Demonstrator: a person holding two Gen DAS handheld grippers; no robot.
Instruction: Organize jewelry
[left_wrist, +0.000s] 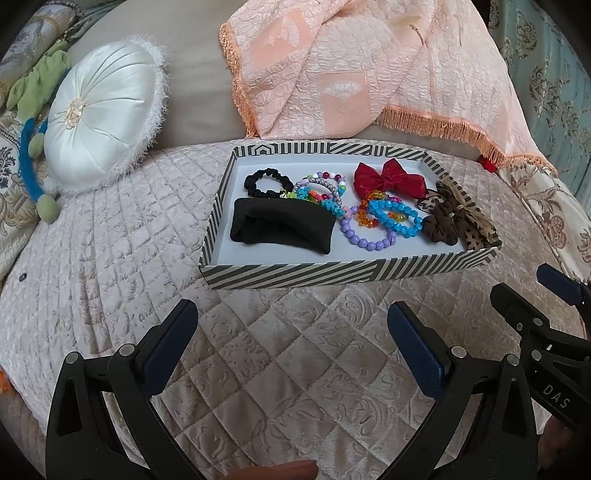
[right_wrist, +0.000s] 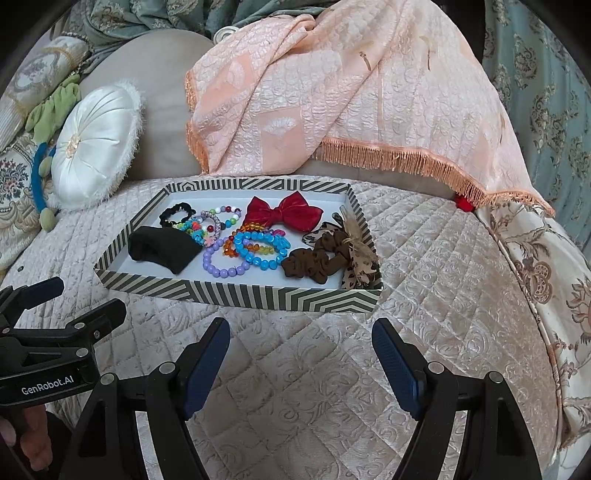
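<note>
A striped shallow box sits on the quilted bed. Inside lie a black pouch, a black scrunchie, a purple bead bracelet, a blue bead bracelet, a red bow and a brown scrunchie. My left gripper is open and empty, in front of the box. My right gripper is open and empty, also in front of it.
A white round cushion leans at the back left. A peach fringed cloth drapes behind the box. The right gripper shows at the right edge of the left wrist view; the left gripper shows at the left of the right wrist view.
</note>
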